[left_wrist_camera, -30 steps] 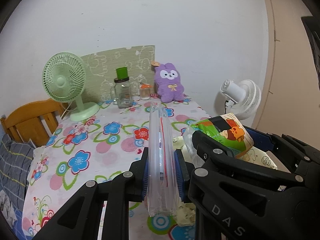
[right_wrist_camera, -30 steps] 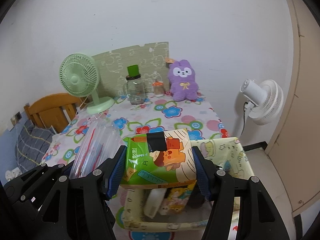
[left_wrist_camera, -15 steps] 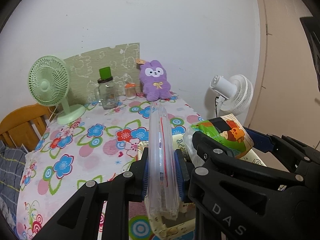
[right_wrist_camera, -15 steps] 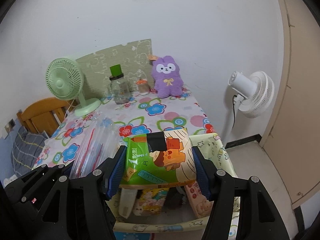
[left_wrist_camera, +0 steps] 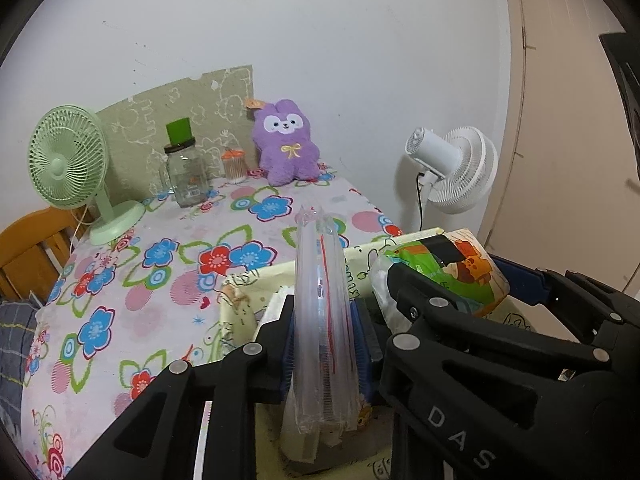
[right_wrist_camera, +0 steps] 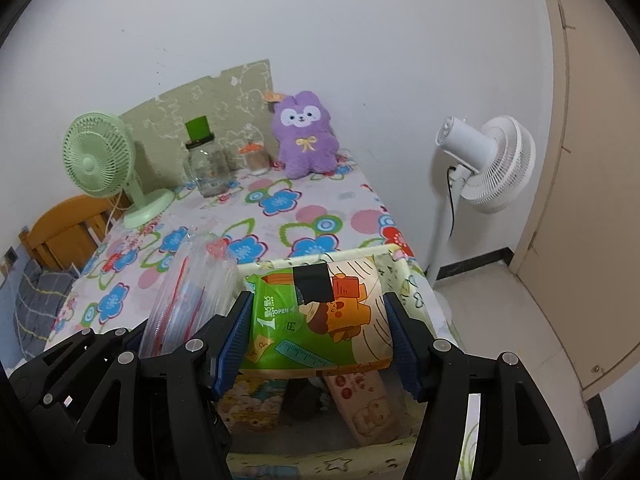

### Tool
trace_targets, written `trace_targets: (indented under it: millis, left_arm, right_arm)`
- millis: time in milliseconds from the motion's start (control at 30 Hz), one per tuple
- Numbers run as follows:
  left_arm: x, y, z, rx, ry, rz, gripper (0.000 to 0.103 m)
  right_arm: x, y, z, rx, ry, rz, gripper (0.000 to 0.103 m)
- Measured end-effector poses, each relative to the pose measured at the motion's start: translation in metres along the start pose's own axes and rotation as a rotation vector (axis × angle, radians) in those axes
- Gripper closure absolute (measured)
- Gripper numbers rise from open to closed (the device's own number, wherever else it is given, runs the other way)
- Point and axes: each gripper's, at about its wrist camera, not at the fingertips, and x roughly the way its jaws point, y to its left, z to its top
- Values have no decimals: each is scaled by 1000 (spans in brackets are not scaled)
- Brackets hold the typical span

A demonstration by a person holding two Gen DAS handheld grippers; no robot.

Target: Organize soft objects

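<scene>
Right wrist view: box (right_wrist_camera: 404,276) contents largely behind tissue pack (right_wrist_camera: 320,316).

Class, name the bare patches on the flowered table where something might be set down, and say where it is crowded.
Free: the flowered tablecloth between the green fan, glass jar and yellow bin. Crowded: the back wall row up to the purple plush, and inside the bin.
</scene>
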Motion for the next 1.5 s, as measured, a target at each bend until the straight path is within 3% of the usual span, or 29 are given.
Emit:
trace_targets:
  millis: [133,233,367,633,1200,1500]
  left_arm:
    - [9,-1,-1,-2,21,21,60]
    - [12,0,-1,-14,42,34,33]
    - [10,0,-1,-2,30,53,20]
    - [6,2,-4,13,35,71,15]
    - [-17,24,-11,-15,5,67,7]
    - [-42,47,-15,-45,-34,82,2]
  right_arm:
    - [7,-6,-3,12,15,7,37]
    - [10,-9,-4,17,18,7,37]
    - [13,-11,-3,24,20,17,37]
    - [18,-9,-6,24,27,33,35]
    - [-3,15,-13,10,-18,25,8]
    - [-26,38,-16,-13,-68,17,3]
